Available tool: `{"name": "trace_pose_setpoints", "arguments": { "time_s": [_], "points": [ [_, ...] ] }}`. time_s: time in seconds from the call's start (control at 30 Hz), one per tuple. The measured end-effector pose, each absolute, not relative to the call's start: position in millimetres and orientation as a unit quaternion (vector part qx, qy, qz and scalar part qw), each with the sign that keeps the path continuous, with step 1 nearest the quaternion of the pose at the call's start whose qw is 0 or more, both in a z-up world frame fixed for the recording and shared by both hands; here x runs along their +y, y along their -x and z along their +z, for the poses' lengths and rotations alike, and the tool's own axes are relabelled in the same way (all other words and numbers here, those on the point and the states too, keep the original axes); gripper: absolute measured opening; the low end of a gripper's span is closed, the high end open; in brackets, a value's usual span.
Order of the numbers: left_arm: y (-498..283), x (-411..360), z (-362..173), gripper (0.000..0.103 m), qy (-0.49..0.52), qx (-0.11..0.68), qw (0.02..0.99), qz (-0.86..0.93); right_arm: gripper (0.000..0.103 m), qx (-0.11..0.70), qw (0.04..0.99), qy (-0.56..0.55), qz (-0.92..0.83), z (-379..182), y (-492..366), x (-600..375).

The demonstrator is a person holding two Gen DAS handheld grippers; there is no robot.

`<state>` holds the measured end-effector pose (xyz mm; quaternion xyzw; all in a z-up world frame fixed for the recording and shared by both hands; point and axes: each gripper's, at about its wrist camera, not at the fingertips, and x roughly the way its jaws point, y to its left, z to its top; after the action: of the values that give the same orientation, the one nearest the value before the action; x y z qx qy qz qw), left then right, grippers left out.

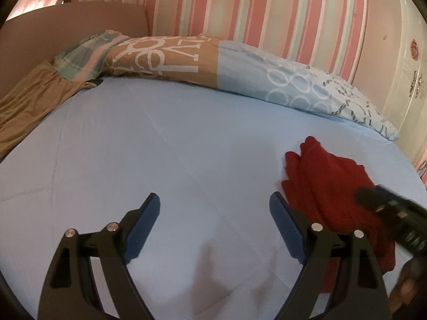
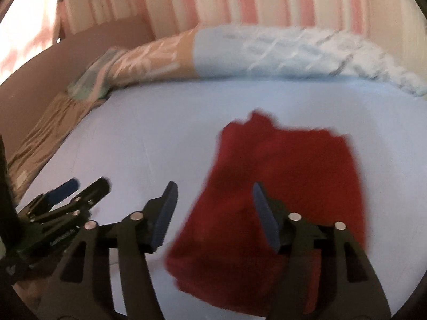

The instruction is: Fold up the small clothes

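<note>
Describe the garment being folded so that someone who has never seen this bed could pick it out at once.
Start at the pale blue bedsheet covering the bed, with the striped pink wall behind. On its right side, below the patterned blue and tan pillow, lies a dark red folded cloth garment. It is the only red thing on the sheet, right beneath the right gripper.

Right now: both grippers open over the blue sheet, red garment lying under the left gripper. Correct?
One thing is wrong: the red garment lies under the right gripper, not the left. The right wrist view shows it beneath those open fingers; in the left wrist view the left gripper is open over bare blue sheet, garment off to its right.
</note>
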<state>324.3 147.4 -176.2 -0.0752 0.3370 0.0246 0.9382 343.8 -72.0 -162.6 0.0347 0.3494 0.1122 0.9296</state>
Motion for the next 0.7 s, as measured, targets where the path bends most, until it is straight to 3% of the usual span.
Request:
{"name": "trace_pose_setpoints", "arguments": {
  "time_s": [0.3,0.4,0.7],
  "points": [
    [-322.1,121.1,-171.4,0.085,0.065,0.333,0.941,-0.008,0.07,0.37,0.927,-0.029,0.051,-205.4,-325.4,-106.6],
    [-321.5,118.3,-170.1,0.085,0.062,0.331,0.942,-0.009,0.078,0.358,0.932,0.001,0.054,-214.7,-319.3,-85.8],
    [-322.2,127.4,-172.8,0.085,0.08,0.337,0.938,-0.001,0.076,0.355,0.93,0.05,0.085,-242.9,-317.1,-55.5]
  ]
}}
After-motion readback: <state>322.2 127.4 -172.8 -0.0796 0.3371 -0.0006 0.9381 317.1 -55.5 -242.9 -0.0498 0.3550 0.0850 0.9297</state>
